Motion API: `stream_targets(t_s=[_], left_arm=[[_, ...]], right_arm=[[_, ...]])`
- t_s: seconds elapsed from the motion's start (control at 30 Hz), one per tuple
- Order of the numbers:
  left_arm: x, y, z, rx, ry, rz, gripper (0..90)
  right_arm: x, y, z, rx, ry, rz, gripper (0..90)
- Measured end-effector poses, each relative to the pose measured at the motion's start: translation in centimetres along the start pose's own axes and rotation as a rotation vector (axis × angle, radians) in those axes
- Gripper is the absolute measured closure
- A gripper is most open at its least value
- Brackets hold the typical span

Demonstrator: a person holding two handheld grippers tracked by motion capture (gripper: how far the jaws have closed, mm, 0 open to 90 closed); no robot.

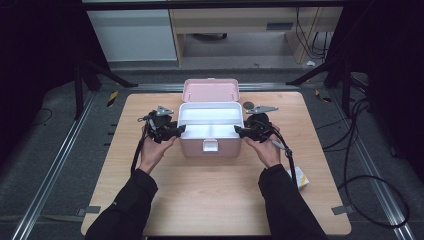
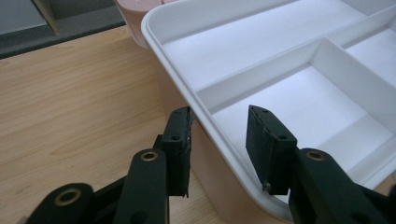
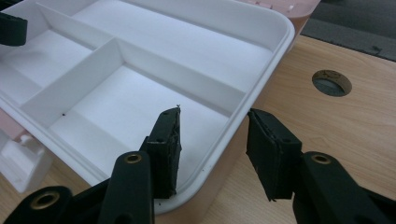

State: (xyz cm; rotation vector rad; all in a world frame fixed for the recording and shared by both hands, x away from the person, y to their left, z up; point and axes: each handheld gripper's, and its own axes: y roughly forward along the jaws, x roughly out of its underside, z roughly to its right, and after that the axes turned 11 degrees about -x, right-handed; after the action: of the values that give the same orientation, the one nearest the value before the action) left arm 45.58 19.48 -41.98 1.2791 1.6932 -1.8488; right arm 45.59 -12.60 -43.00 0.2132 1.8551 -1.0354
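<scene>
I work in what looks like a lab or recording studio: my wooden tabletop (image 1: 215, 200) stands alone on grey carpet (image 1: 60, 165), fenced by metal floor rails (image 1: 50, 175) and black stand legs (image 1: 107, 75). Dark curtains (image 1: 30, 60) hang on both sides, loose cables (image 1: 360, 165) snake across the floor, and plain cabinets (image 1: 132, 35) sit behind.

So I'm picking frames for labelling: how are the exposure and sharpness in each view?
High view: table evenly lit, surroundings fall to near black, slightly soft overall. Left gripper view: white tray bright and nearly blown out, its dividers still readable; left claw sharp. Right gripper view: same tray bright, faint shading along the dividers; right claw sharp, no motion blur.
</scene>
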Motion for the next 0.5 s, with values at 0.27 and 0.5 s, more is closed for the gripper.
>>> stream_targets(t_s=[0.27, 0.5], left_arm=[[-0.1, -0.4, -0.1, -0.01, 0.036, 0.014, 52.9], [-0.8, -2.7, -1.2, 0.026, 0.035, 0.085, 47.9]], right_arm=[[-0.2, 0.1, -0.1, 0.007, -0.028, 0.012, 50.0], [-0.8, -2.0, 0.4, -0.045, -0.072, 0.092, 37.0]])
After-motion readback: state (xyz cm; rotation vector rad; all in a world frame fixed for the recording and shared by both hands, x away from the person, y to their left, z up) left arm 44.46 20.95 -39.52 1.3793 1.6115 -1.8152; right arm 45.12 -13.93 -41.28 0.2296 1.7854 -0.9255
